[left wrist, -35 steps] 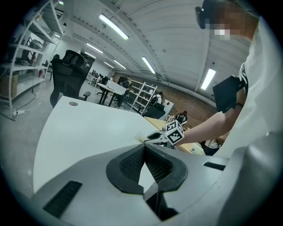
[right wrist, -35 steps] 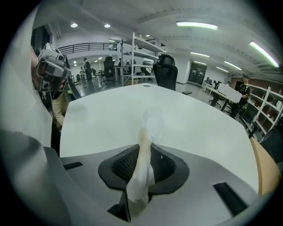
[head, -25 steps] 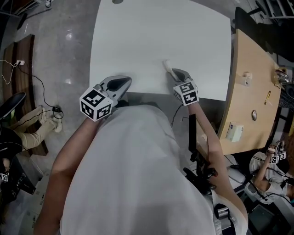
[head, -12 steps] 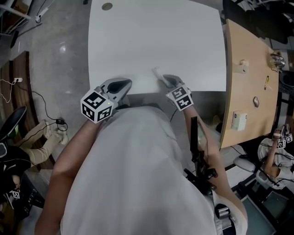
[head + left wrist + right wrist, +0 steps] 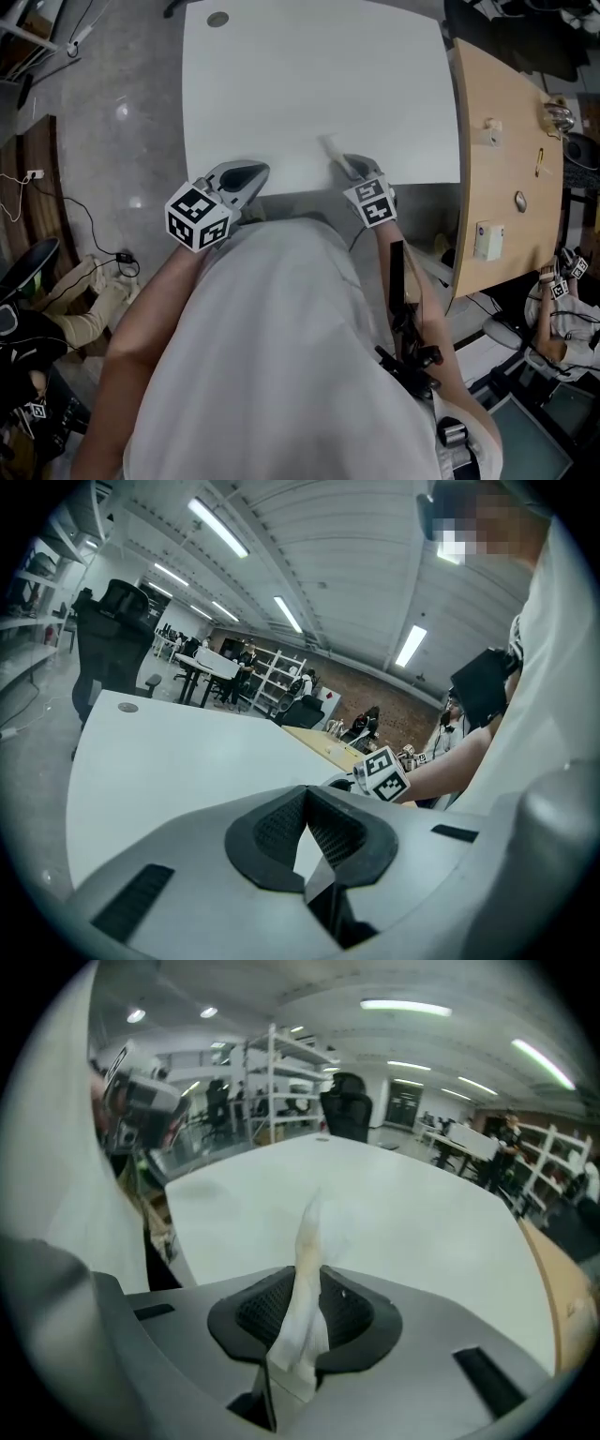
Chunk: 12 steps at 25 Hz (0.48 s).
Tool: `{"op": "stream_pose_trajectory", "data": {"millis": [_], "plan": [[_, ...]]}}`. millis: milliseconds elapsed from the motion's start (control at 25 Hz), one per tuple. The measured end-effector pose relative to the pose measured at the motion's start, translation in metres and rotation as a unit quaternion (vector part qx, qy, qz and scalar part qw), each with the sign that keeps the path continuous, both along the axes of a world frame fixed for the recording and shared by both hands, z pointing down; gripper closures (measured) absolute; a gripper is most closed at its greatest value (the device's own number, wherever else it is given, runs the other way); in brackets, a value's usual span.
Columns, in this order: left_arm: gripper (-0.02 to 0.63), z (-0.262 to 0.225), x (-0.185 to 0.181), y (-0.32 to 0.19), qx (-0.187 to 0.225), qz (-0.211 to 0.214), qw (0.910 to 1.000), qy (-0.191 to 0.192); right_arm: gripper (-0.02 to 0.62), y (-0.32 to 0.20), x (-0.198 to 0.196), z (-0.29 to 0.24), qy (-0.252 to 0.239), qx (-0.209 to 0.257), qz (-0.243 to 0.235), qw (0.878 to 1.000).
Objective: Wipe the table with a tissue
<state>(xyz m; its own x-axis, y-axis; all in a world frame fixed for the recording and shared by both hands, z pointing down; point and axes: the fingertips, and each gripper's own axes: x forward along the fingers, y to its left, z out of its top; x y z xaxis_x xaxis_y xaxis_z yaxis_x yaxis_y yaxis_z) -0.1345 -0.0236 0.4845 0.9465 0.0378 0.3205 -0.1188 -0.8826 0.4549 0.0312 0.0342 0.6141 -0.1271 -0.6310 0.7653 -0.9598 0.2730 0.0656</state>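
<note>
One tissue (image 5: 302, 1297) pinched in right hand-held gripper (image 5: 350, 166) at table (image 5: 309, 84) edge, left hand-held gripper (image 5: 251, 173) closed, empty.

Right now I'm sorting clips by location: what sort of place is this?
Probably an open-plan office or lab workspace: a large white table, a wooden desk beside it, shelving racks and an office chair behind, strip lights overhead.

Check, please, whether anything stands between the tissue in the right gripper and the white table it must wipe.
Nothing visible does. The right gripper pinches the tissue over the white table, near its front edge; only a small round cap sits at its far left corner.
</note>
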Motion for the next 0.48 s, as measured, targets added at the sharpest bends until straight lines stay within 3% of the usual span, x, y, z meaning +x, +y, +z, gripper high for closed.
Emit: {"op": "stream_pose_trajectory", "data": {"millis": [120,240,360,480], "plan": [[0.6,0.0,-0.005,-0.002,0.0,-0.004,1.0,0.001,0.511,0.001,0.048,-0.01,-0.041,0.017,0.113,0.993],[0.6,0.001,-0.011,-0.002,-0.001,-0.009,1.0,0.0,0.511,0.014,0.095,-0.002,-0.02,-0.013,0.184,0.983],[0.6,0.002,-0.015,0.002,-0.001,-0.008,1.0,-0.001,0.511,0.017,0.113,0.009,0.009,-0.041,0.212,0.976],[0.6,0.002,-0.019,0.004,0.001,-0.01,0.9999,-0.001,0.518,0.015,0.105,0.013,0.05,-0.062,0.209,0.975]]}}
